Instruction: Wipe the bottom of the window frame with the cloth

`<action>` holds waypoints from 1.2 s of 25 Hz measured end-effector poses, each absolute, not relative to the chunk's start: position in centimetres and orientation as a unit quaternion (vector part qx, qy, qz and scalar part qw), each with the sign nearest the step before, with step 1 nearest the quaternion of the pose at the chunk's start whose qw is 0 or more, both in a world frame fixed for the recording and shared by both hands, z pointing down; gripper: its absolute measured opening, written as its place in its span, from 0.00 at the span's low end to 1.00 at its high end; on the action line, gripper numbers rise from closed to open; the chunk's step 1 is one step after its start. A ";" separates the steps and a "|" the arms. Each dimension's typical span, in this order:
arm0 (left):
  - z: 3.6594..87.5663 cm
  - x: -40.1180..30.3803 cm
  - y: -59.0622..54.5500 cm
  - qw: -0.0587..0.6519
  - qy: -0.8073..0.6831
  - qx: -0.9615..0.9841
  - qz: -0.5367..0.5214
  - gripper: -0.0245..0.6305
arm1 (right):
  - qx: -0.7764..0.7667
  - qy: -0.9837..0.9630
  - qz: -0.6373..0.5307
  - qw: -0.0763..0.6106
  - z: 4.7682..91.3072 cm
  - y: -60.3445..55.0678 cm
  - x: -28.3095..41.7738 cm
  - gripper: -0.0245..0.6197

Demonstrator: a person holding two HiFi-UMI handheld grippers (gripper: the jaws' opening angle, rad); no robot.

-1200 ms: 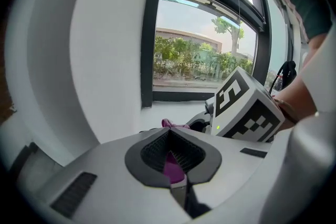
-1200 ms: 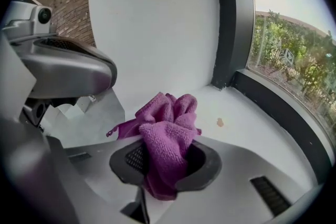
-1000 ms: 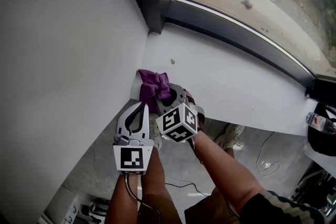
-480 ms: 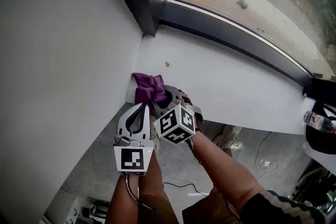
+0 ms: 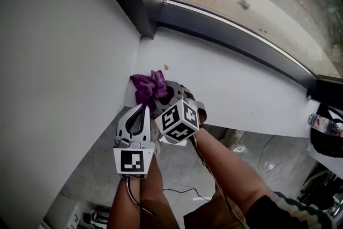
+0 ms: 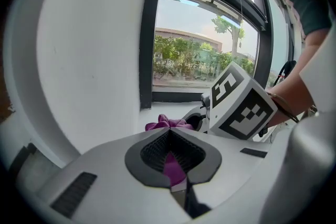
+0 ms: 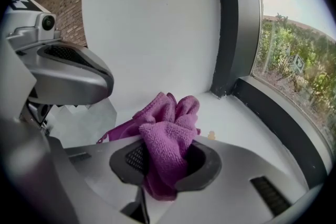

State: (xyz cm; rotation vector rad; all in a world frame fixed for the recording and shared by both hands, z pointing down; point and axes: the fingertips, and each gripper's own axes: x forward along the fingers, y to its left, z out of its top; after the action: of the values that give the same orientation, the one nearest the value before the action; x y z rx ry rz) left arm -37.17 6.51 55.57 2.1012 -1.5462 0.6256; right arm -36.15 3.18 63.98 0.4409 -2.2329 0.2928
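White window sill (image 5: 241, 83) below the dark grey bottom rail of the window frame (image 5: 230, 29); crumpled purple microfibre cloth (image 5: 146, 86) at the sill's left end beside the wall, clenched in the right gripper (image 5: 167, 93); it has edged further onto the sill, nearer a small tan crumb (image 5: 165, 67), yet lies apart from the rail, so wiping probably has not started; left gripper (image 5: 142, 109) closed, tips just beside the cloth, purple showing through its gap.

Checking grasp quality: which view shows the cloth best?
Right gripper view: the purple cloth fills the centre, bunched between the right gripper's jaws. Head view shows only a tuft on the sill, partly behind that gripper. Left gripper view shows just a small bit further off.
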 end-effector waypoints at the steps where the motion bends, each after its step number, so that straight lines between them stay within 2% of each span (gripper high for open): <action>1: 55.6 -37.2 6.4 0.228 -0.561 0.763 0.227 0.05 | 0.176 -0.887 0.114 0.412 64.0 2.8 -36.1 0.20; 12: 54.9 -37.3 4.0 0.218 -0.564 0.766 0.220 0.05 | 0.203 -0.885 0.095 0.409 63.9 -2.3 -35.6 0.20; 25: 54.1 -36.1 1.6 0.208 -0.556 0.773 0.226 0.05 | 0.275 -0.869 0.148 0.385 64.0 -8.9 -34.0 0.21; 30: 54.0 -35.4 1.1 0.202 -0.552 0.776 0.227 0.05 | 0.261 -0.874 0.109 0.395 64.2 -8.4 -34.3 0.21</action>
State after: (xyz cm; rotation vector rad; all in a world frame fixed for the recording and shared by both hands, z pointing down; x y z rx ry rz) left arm -35.41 1.12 54.03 2.1674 -1.5413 0.6340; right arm -34.26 -8.37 64.15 0.6616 -2.2155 0.2751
